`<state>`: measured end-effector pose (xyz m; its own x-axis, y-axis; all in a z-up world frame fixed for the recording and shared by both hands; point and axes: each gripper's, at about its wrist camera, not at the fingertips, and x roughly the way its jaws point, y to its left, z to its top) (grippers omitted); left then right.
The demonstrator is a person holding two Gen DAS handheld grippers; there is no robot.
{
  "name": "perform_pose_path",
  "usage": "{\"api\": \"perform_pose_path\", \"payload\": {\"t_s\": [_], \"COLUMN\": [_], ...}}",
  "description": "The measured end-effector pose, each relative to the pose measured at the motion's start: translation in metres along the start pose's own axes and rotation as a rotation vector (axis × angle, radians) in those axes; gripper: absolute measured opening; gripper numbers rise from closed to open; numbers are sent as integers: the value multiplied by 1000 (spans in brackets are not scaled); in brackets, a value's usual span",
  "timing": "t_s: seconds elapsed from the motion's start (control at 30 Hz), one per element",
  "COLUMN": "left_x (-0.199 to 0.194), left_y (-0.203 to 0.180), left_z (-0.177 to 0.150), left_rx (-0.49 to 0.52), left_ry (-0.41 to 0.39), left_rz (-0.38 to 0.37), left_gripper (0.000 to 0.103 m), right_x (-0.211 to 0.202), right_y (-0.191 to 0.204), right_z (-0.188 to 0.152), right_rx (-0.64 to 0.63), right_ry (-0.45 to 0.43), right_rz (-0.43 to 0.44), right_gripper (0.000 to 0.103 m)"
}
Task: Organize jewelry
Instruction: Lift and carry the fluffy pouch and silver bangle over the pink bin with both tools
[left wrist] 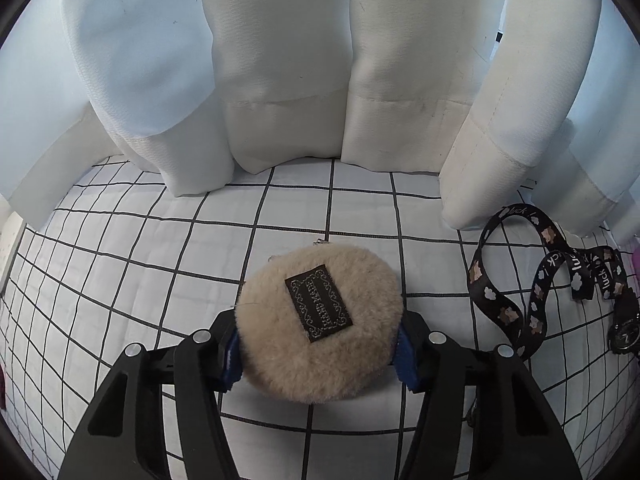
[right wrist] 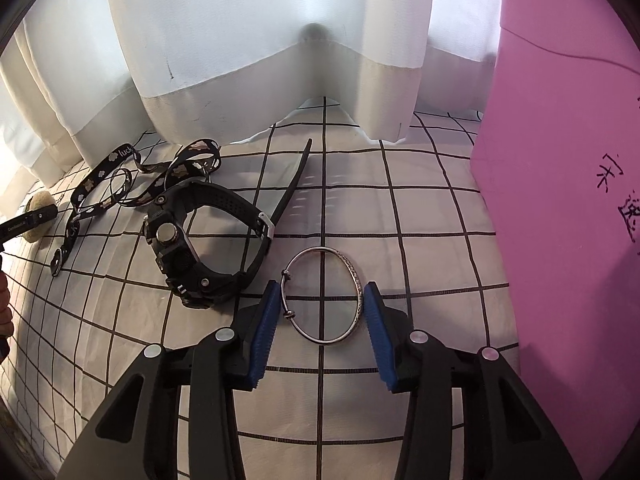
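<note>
A white cloth (right wrist: 320, 400) with a black grid covers the surface, with pale curtains (left wrist: 280, 60) hanging behind. At lower centre of the left view, the left gripper (left wrist: 318, 354) is clamped on a round fluffy pouch (left wrist: 320, 328). At lower centre of the right view, the right gripper (right wrist: 320, 332) stands apart around a silver bangle (right wrist: 326, 296) lying on the cloth, the right pad touching it. A black watch (right wrist: 200, 240) and a printed strap (right wrist: 120, 184) lie to the upper left; a pink box (right wrist: 568, 200) fills the right edge.

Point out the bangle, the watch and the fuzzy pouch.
bangle (right wrist: 352, 270): right wrist view, on its patterned right rim.
watch (right wrist: 178, 258): right wrist view, on the case.
pouch (left wrist: 276, 344): left wrist view, on the fur left of the label.
</note>
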<state>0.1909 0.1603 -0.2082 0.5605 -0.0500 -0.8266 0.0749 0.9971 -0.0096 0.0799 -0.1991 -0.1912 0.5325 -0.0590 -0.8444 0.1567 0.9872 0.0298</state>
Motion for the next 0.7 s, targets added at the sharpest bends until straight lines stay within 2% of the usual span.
{"api": "perform_pose_path", "payload": {"t_s": [0.47,0.7], "left_x": [-73,-104], "left_y": [-11,-37], "left_z": [-31,-35], "left_rx": [5,45], "left_ry": [-25,-37], "left_rz": [-51,-112], "left_gripper": [56,56], "right_x": [-45,-89], "right_y": [12,14], "right_z": [-7,-14], "right_rx": [-42,-47], "right_ry": [-37,-67], "right_rz": [13,45], "right_gripper": [41,41]}}
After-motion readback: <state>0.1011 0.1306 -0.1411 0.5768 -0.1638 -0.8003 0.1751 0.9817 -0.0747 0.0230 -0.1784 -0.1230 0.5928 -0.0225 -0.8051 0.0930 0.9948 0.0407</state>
